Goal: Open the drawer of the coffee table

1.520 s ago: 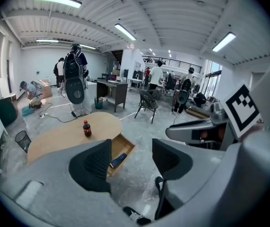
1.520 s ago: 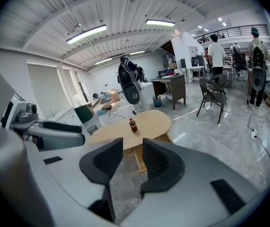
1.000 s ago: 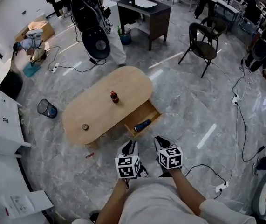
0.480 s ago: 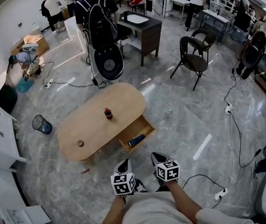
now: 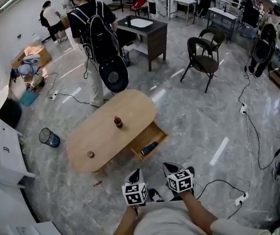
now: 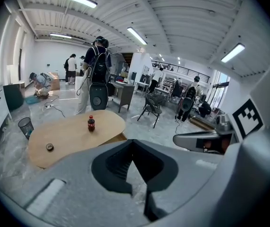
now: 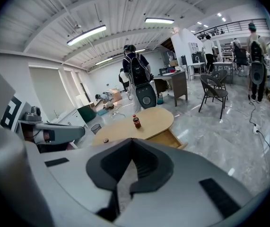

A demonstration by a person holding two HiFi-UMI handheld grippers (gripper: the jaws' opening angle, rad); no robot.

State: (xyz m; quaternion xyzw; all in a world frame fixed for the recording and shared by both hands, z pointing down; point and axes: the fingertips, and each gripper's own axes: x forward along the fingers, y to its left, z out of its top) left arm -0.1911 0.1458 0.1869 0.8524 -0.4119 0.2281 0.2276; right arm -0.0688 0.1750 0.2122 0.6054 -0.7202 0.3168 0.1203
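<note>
Drawer (image 5: 153,133) stands pulled out of the coffee table (image 5: 105,131), dark item (image 5: 149,147) inside. Left gripper (image 5: 135,174) and right gripper (image 5: 171,168) just pressed their fingers together on nothing, both well short of the drawer. Task looks done.

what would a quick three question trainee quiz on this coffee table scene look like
1. True or false: the drawer of the coffee table is shut.
2. Pick one. What stands upright on the tabletop? A: a bottle. B: a lamp. C: a laptop.
3. Fill the gap: the left gripper and the right gripper are both away from the table, hold nothing, and their jaws are ____.

Key
1. False: it is pulled out, with a dark thing lying inside.
2. A.
3. Shut.
</note>
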